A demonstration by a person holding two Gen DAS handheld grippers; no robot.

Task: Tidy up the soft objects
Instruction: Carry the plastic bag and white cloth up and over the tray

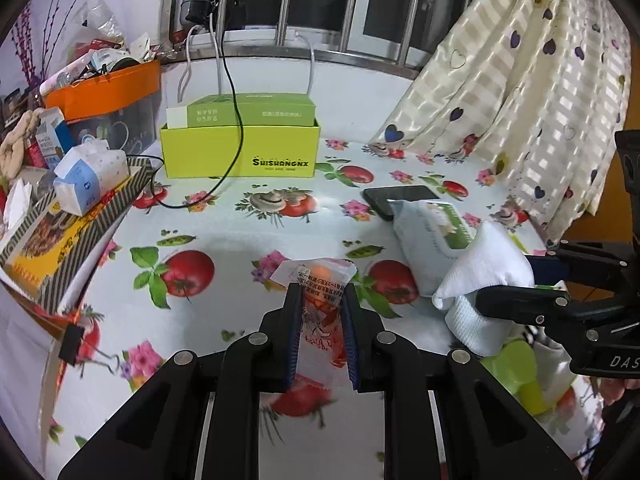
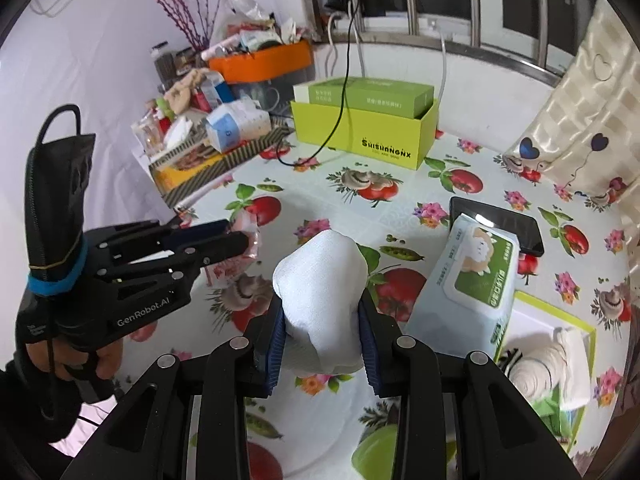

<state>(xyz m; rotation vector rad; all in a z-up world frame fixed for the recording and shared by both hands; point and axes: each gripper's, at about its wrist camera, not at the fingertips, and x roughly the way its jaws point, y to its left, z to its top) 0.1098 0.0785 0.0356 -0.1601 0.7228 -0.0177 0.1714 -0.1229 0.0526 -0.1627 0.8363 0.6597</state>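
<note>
My left gripper (image 1: 321, 292) is shut on a clear plastic packet (image 1: 320, 316) with red print and something orange inside, held above the fruit-print tablecloth. It also shows in the right wrist view (image 2: 250, 236). My right gripper (image 2: 322, 312) is shut on a rolled white sock (image 2: 320, 292), which also shows in the left wrist view (image 1: 484, 268). A wet-wipes pack (image 2: 468, 288) lies right of the sock. A green-rimmed tray (image 2: 560, 312) at the lower right holds white cloth items (image 2: 540, 368).
A black phone (image 2: 500, 224) lies behind the wipes. A lime-green box (image 1: 240, 152) stands at the back with a black cable (image 1: 236, 120) over it. Clutter, a tissue pack (image 1: 88, 176) and an orange bin (image 1: 104, 92) fill the left. A curtain (image 1: 520, 92) hangs at right.
</note>
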